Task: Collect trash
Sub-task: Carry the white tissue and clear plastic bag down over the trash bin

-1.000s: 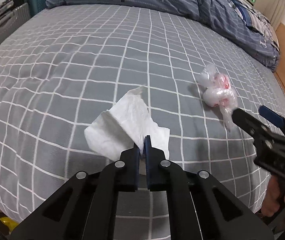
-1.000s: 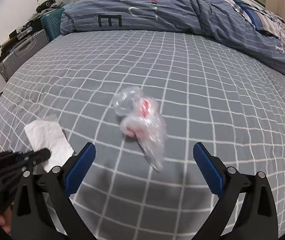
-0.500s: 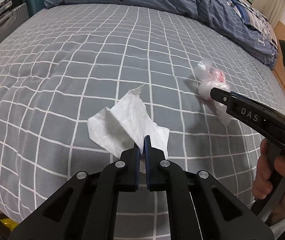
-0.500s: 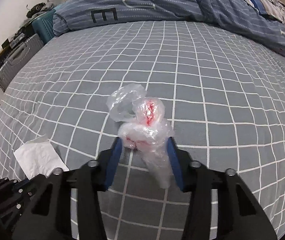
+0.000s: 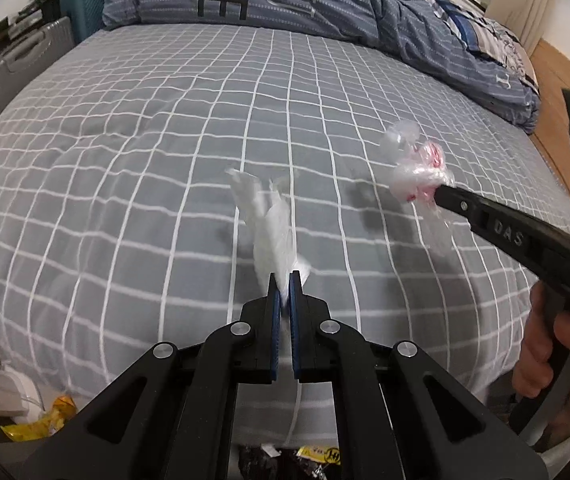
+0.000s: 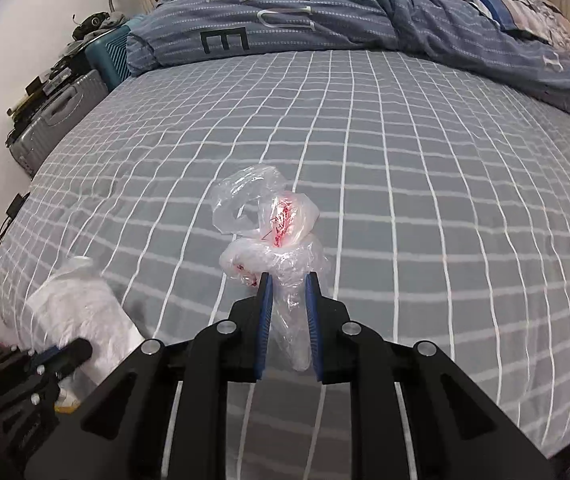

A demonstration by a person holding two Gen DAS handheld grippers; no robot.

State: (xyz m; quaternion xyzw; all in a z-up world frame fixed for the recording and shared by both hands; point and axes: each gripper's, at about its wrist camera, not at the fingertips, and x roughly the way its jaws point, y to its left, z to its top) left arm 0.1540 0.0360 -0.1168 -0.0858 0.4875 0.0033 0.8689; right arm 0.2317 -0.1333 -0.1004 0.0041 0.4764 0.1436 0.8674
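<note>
My left gripper (image 5: 284, 280) is shut on a white tissue (image 5: 271, 224), which hangs lifted off the grey checked bed sheet (image 5: 125, 160) and looks blurred. In the right wrist view a crumpled clear plastic bag (image 6: 269, 236) with red print is pinched between the blue pads of my right gripper (image 6: 288, 280), whose jaws are still closing on it; the bag is off the sheet. The left wrist view shows the same bag (image 5: 417, 168) at the tip of the right gripper (image 5: 441, 194). The tissue (image 6: 81, 304) and left gripper (image 6: 81, 350) appear low left in the right wrist view.
A rumpled blue striped duvet (image 5: 325, 4) lies along the far side of the bed. Suitcases (image 6: 57, 120) stand against the wall at left. Wrappers and a bag (image 5: 37, 424) lie on the floor below the bed's near edge. A hand (image 5: 549, 364) holds the right gripper's handle.
My right gripper came forward, closed its jaws around the plastic bag and lifted it. My left gripper raised the tissue off the sheet, so it now hangs folded and narrow.
</note>
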